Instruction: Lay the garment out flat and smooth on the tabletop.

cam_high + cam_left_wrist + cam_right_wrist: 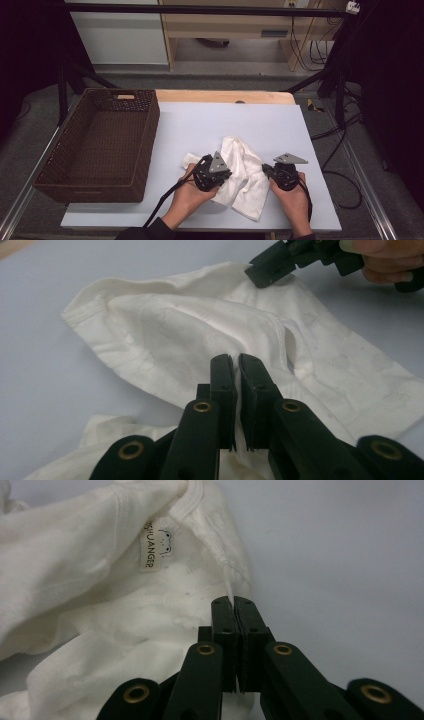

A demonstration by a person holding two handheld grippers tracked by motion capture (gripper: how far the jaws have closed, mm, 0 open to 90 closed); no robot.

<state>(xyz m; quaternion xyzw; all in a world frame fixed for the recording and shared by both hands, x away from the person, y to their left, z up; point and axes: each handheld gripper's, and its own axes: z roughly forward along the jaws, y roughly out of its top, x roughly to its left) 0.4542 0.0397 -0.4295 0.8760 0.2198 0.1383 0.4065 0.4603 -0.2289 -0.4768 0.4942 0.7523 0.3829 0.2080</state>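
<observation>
Pale blue table (200,125), white garment (90,580) tagged "SHUANGER", left gripper (236,365) and right gripper (233,605) both pinching its fabric.

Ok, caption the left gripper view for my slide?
Left tool pinching a fold of white garment on the table.

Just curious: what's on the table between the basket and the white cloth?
Nothing: in the high view, bare table lies between basket and cloth.
</observation>
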